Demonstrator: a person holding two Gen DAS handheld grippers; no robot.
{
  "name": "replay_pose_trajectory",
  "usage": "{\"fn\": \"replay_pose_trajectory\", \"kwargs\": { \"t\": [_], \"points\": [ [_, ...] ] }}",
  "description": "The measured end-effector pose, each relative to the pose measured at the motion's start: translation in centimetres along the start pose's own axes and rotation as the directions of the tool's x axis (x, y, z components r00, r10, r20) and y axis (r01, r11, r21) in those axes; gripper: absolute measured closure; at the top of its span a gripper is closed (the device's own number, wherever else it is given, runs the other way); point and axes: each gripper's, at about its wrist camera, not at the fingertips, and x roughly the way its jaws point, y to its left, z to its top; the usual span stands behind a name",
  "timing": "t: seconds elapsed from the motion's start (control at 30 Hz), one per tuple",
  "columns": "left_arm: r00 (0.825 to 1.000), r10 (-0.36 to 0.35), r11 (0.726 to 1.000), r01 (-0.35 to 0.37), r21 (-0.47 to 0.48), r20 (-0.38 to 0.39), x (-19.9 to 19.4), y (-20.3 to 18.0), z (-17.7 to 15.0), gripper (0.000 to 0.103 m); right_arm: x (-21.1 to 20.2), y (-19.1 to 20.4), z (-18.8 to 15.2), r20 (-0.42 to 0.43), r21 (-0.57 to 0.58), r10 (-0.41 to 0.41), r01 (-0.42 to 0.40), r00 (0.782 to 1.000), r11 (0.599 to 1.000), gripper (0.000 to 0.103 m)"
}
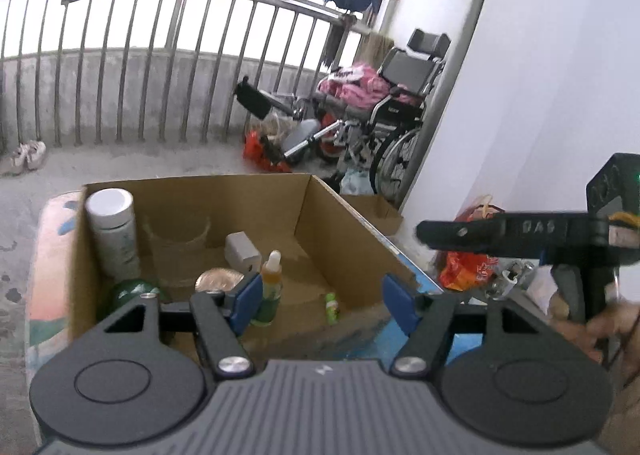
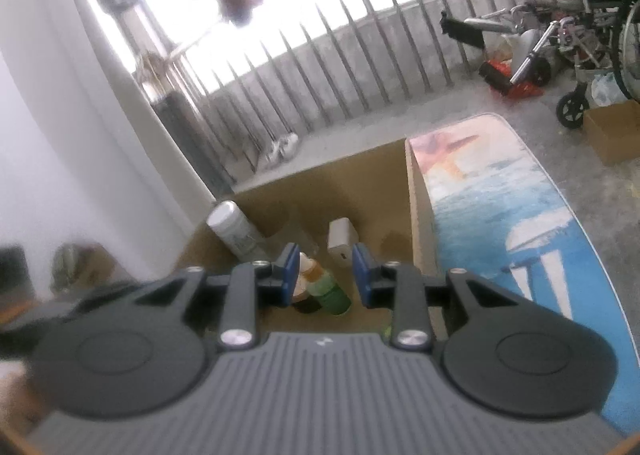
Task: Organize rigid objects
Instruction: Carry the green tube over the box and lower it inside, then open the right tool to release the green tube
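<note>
Both grippers hover over an open cardboard box (image 1: 344, 239) that sits on a printed beach-scene mat (image 2: 500, 215). Left gripper (image 1: 320, 301): jaws released wide, nothing between them. Right gripper (image 2: 326, 275): jaws released too, blue pads either side of the dropper bottle (image 2: 316, 275) with clear gaps, not touching it. In the box: tall white-capped bottle (image 1: 114, 231) upright in the far left corner, label has pale green print but it's too blurred to read; clear glass (image 1: 178, 239) beside it; white charger block (image 1: 242, 251) near the middle; dropper bottle with amber upper and green base, standing; round copper-coloured lid (image 1: 218, 279) and a dark green round thing (image 1: 134, 291) at the near left; small lime-green tube (image 1: 332, 307) lying on the box floor, apart from the rest. Raised lettering on the right gripper's arm in the left view looks like "DAS", not certain. Wheelchair (image 1: 392, 111) with pink cloth parked by the railing behind.
</note>
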Motion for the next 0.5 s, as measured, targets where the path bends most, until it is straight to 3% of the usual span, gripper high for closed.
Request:
{"fn": "replay_pose_trajectory", "kwargs": {
  "t": [0.1,0.23,0.5],
  "points": [
    [1.0,0.014,1.0,-0.014,-0.01,-0.005,-2.1,0.2,-2.0,0.034,-2.7,-0.3,-1.4,0.009,0.036,0.018,-0.018,1.0,0.999,0.075],
    [0.997,0.032,0.999,-0.034,-0.03,-0.071,-2.4,0.8,-5.3,0.036,-4.1,0.2,-3.8,-0.03,0.054,0.03,-0.028,0.999,0.998,0.075],
    [0.973,0.093,0.995,-0.096,-0.008,-0.212,1.7,2.0,-9.2,0.044,0.9,1.2,-8.7,-0.223,0.08,0.074,-0.058,0.972,0.995,0.075]
  ]
}}
